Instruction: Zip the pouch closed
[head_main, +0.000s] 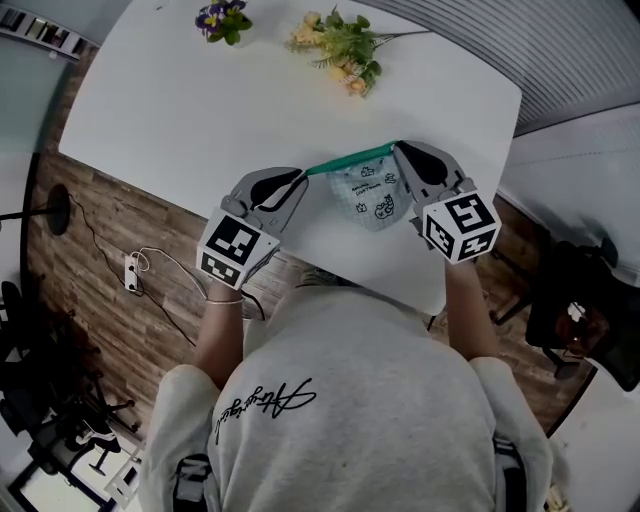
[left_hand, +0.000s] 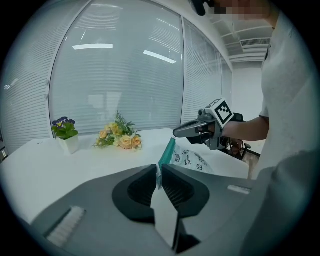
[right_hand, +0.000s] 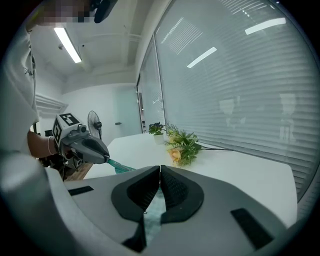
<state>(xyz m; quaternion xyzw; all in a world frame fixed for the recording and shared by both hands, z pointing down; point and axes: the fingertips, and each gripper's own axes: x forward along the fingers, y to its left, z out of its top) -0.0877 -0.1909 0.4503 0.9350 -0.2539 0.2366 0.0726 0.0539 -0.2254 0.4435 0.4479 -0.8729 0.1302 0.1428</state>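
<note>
**Two tools, one pouch, and the zip line runs straight between them**

Both of your tools are clenched right now. The left tool (head_main: 303, 176) is pinched on the left end of the teal zip band (head_main: 350, 160). The right tool (head_main: 401, 151) is clamped on the right end, and the gripper views show pouch material right at both sets of jaws.

The pouch (head_main: 372, 200) is stretched between them over the near part of the bench (head_main: 180, 110), with its printed body hanging below the band. I can't tell if its bottom touches the surface.

What matters for the next move is that the band's long axis goes tool to tool, sloping a bit away from you toward the right end. Any zipping stroke has to travel along that line, so one end should stay anchored while the other pulls. The slider is too small to spot in these views, so I can't say which tool is nearer to it, or whether either has it.

Nothing looks in your way. The purple flower pot (head_main: 224, 18) and the yellow bouquet (head_main: 340, 45) sit well apart at the far side, and the gap between the tools holds only the pouch.
</note>
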